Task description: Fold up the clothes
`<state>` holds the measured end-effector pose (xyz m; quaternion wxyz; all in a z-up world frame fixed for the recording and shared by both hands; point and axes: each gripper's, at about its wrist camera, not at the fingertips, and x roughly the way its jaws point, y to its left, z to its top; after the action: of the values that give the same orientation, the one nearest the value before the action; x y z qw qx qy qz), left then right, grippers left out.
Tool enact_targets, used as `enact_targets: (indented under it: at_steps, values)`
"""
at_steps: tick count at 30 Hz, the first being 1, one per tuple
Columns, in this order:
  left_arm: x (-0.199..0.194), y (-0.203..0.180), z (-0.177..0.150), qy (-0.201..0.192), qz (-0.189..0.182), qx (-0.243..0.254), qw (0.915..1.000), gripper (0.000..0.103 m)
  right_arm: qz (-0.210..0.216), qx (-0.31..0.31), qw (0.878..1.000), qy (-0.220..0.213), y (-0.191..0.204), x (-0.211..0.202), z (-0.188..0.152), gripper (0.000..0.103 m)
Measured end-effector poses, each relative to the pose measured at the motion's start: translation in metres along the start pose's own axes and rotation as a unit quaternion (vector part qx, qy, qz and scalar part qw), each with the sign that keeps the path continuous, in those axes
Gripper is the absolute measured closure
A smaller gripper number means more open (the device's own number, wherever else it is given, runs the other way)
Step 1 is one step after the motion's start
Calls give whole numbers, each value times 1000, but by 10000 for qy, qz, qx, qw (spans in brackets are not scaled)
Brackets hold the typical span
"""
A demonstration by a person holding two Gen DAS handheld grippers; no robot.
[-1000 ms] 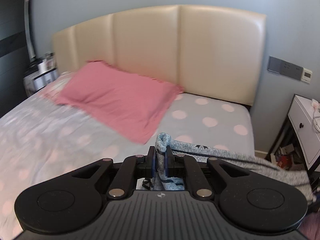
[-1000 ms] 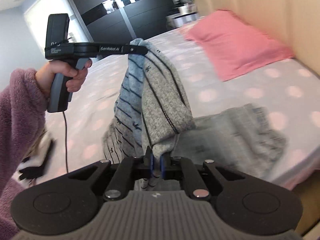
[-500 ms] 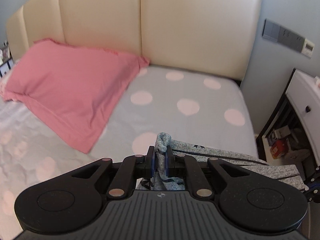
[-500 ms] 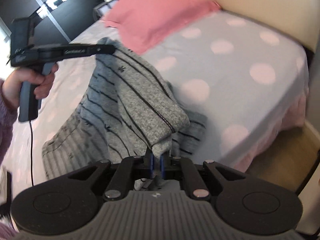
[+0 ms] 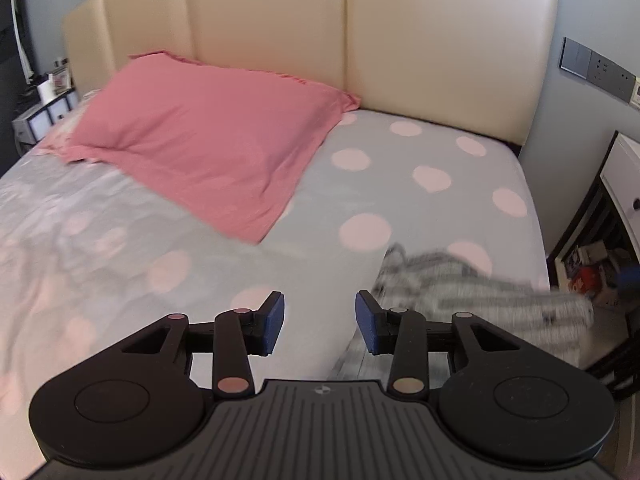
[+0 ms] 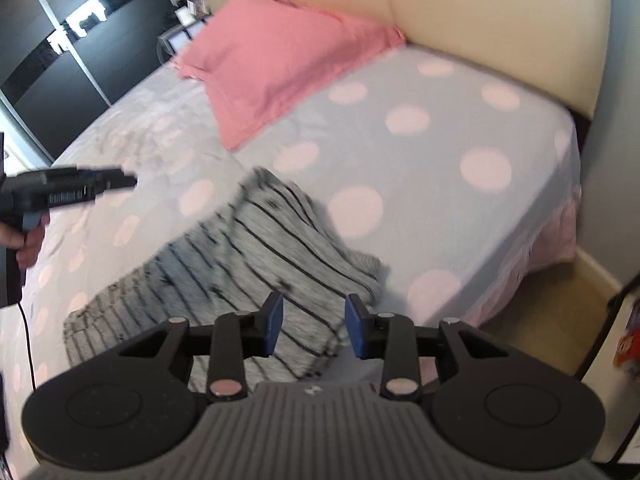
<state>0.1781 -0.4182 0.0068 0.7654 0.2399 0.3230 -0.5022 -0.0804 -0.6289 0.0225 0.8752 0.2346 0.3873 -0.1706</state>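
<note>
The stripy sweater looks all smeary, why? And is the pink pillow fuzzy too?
In the left wrist view the grey striped sweater is streaked with motion blur, while the left claw stays sharp. In the right wrist view its stripes smear too, mostly on the far side, and the pink pillow is a little soft.

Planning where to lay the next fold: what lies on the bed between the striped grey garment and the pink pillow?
Only bare polka-dot sheet: the right wrist view shows the striped grey garment apart from the pink pillow.
</note>
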Motion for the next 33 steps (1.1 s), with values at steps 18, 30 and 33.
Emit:
enact_targets:
  at_steps: [18,30,33]
  values:
    - [-106,67,-194,780,393,-1906,9778,53,748,-2916,9525,467,221,-8,-166,44]
    - [-69,85,-230,712,145,-3009,9509,53,289,-4049,9109,735,280,51,-254,44]
    - [-55,94,-229,706,83,-3306,9411,57,173,-4221,9033,753,282,61,-261,44]
